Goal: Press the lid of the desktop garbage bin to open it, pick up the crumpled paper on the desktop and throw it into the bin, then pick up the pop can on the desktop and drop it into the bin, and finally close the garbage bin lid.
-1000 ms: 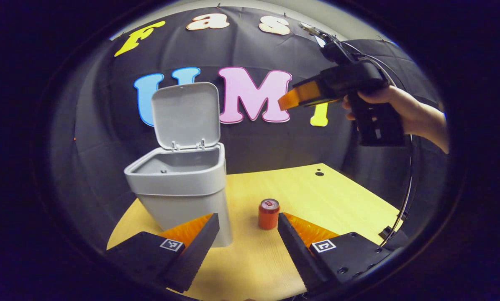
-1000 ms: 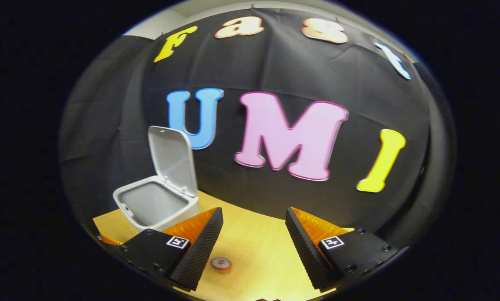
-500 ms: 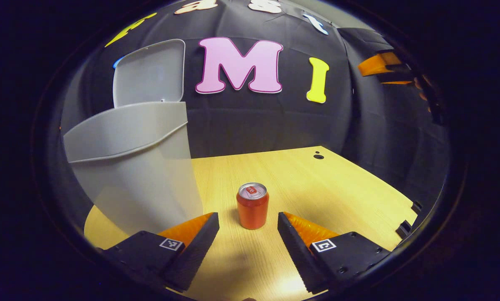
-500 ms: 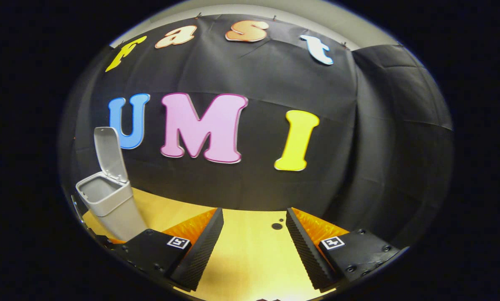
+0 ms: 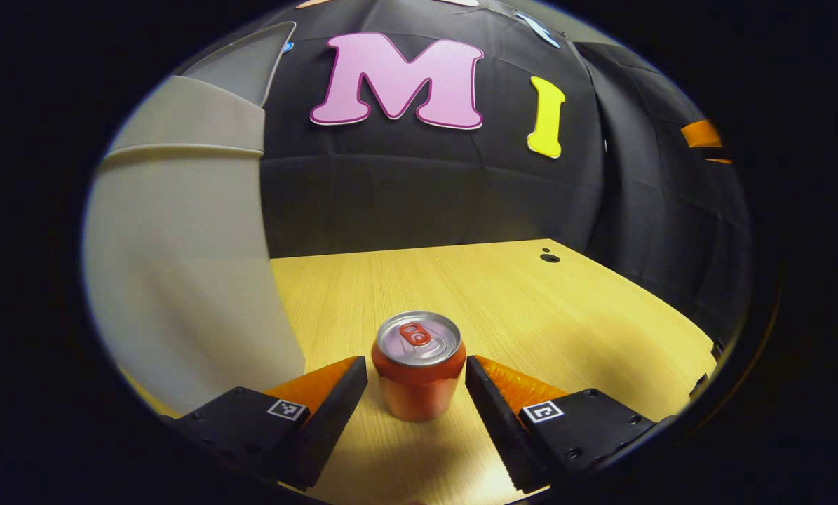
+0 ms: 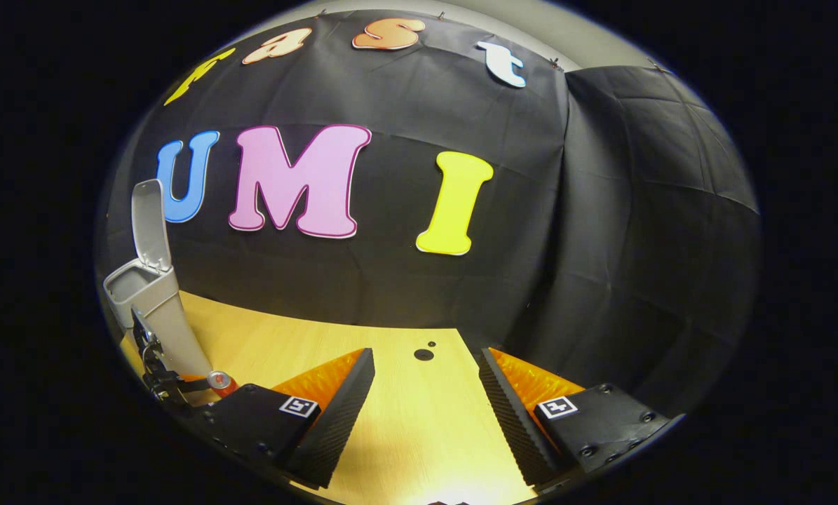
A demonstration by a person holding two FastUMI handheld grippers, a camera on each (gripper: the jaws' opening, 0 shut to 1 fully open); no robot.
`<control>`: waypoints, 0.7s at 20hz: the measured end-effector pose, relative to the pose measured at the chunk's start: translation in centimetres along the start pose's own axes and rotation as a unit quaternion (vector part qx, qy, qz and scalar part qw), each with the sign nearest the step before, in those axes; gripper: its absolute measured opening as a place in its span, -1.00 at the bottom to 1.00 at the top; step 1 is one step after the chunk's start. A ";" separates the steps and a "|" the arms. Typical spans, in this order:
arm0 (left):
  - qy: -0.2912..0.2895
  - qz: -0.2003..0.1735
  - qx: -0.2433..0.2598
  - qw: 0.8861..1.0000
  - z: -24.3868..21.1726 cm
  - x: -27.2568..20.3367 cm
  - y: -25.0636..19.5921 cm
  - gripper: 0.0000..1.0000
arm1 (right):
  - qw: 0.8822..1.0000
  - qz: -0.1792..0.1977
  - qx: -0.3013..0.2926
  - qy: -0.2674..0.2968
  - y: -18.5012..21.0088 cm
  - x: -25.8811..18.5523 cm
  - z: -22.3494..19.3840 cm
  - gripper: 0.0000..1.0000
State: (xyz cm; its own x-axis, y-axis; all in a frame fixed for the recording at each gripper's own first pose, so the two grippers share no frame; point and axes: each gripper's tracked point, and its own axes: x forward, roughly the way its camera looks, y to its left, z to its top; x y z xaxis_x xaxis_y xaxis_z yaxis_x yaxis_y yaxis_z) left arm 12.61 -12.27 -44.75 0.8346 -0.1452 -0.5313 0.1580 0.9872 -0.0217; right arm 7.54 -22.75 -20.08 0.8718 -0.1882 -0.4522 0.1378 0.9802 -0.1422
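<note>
The left gripper (image 5: 416, 379) has its fingers spread wide on either side of the pop can (image 5: 419, 365), which stands upright on the desk (image 5: 517, 301) just right of the open garbage bin (image 5: 180, 266); neither finger looks to be pressing on it yet. If one finger meets the can first, the light can may tip or skid toward the bin wall. The right gripper (image 6: 426, 393) hangs released and empty over bare desk, farther right.

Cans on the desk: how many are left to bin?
1. The can stands upright between the open jaws of the left gripper, beside the bin. Others may be hidden behind the bin.
</note>
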 end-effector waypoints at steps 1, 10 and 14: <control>0.001 -0.006 -0.002 1.000 0.0 0.7 -0.4 0.92 | 1.000 0.001 0.003 0.004 0.1 0.3 -0.3 0.94; 0.019 -0.011 -0.005 1.000 -0.9 2.2 -0.3 0.80 | 1.000 0.007 0.007 0.018 0.6 1.9 -1.3 0.94; 0.013 -0.013 0.006 1.000 1.4 0.7 -0.8 0.77 | 1.000 0.008 0.012 0.019 0.3 2.5 -1.4 0.94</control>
State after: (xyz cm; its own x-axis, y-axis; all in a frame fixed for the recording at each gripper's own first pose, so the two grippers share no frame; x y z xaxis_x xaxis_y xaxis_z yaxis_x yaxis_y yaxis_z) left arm 13.83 -13.27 -43.95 0.8162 -0.1695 -0.5523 0.1868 0.9821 -0.0253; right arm 9.10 -22.98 -22.44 0.8556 -0.1739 -0.4875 0.1355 0.9843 -0.1134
